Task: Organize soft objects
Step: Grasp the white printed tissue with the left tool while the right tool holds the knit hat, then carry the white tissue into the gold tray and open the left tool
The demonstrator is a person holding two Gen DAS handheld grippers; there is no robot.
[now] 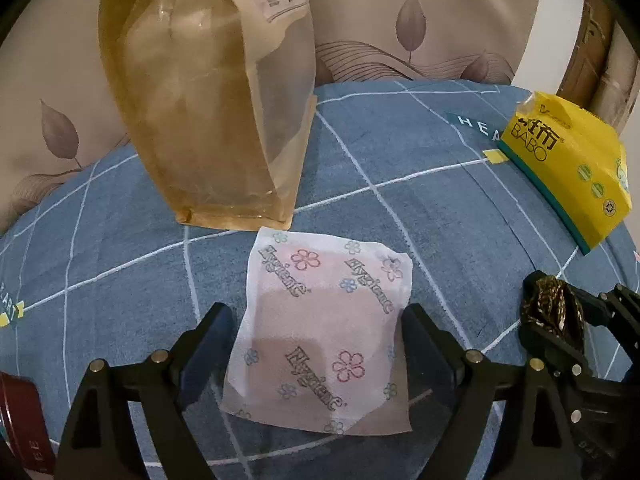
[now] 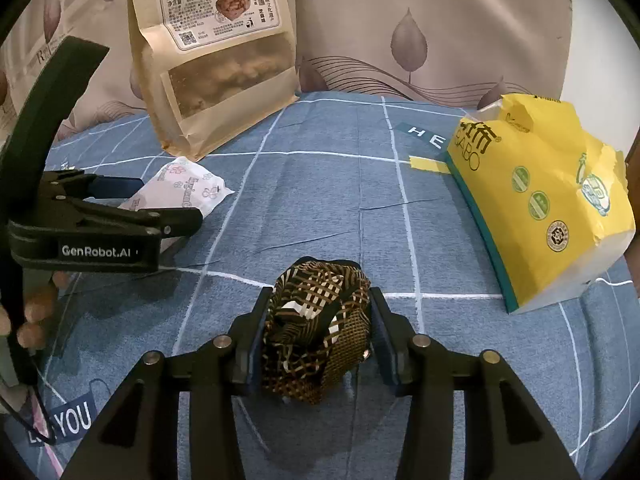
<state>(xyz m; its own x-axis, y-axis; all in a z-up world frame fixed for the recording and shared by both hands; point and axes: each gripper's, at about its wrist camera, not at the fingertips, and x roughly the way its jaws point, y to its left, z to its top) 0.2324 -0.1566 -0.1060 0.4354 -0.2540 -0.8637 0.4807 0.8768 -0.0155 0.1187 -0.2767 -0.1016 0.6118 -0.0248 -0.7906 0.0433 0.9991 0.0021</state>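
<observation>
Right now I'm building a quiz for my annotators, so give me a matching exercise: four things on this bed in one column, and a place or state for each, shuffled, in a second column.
Things:
1. Hygiene tissue pack
2. patterned brown fabric bundle
3. yellow BABO tissue pack
4. kraft snack bag

Places or states:
A. standing upright against the leaf-print headboard
B. lying flat between the open left tool's fingers
C. torn open at the top, on the right side of the bed
D. between the right tool's fingers

Pairs: 1-B, 2-D, 3-C, 4-A
</observation>
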